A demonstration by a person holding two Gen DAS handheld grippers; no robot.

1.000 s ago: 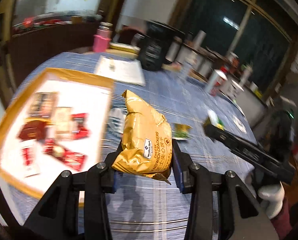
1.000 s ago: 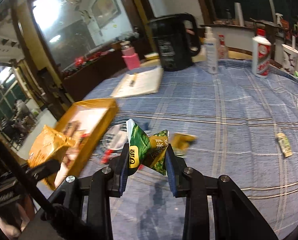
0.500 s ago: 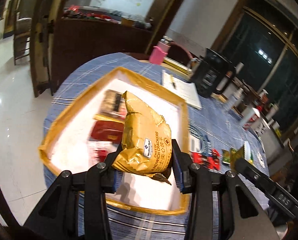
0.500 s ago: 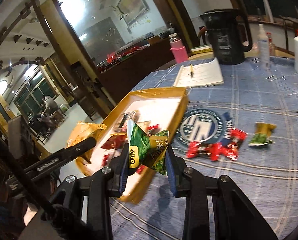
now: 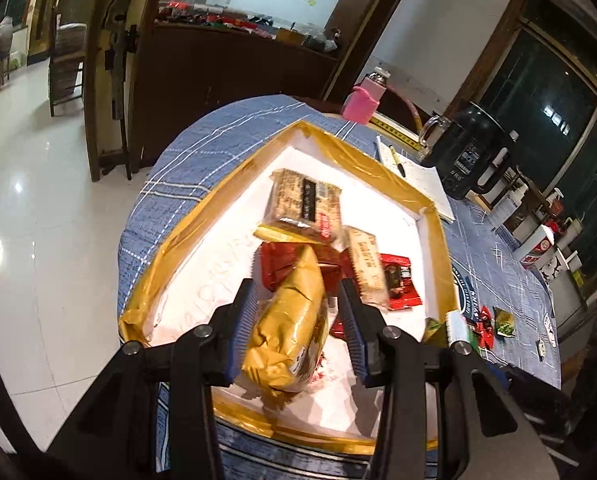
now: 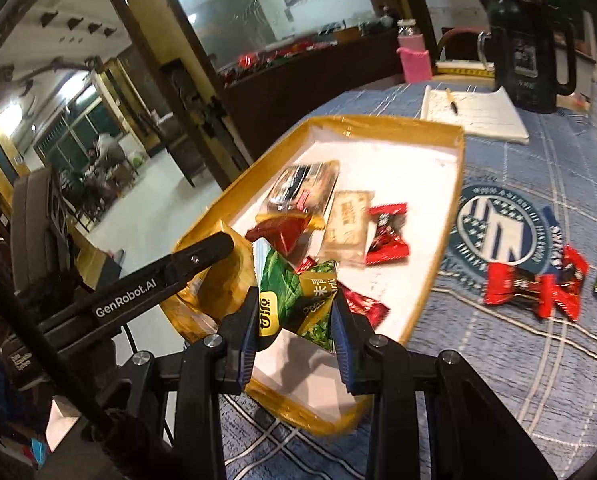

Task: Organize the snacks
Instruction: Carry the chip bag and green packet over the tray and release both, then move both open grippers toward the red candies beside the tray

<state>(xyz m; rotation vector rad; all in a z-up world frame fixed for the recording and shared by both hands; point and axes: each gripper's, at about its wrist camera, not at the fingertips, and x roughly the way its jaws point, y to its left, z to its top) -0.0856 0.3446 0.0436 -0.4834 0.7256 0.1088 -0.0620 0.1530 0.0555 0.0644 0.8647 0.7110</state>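
My left tongs (image 5: 298, 326) look open around the crinkly yellow cracker bag (image 5: 288, 340); my right tongs (image 6: 294, 324) squeeze the green snack packet (image 6: 298, 300). I should drop both gently at 12 o'clock, inside the yellow-edged white tray (image 5: 432, 220).

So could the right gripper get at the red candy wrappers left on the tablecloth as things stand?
Probably not yet: the right gripper is shut on a green pea snack packet over the yellow tray. Nothing lies between it and the red candy wrappers, so once it lets go, the path looks free.
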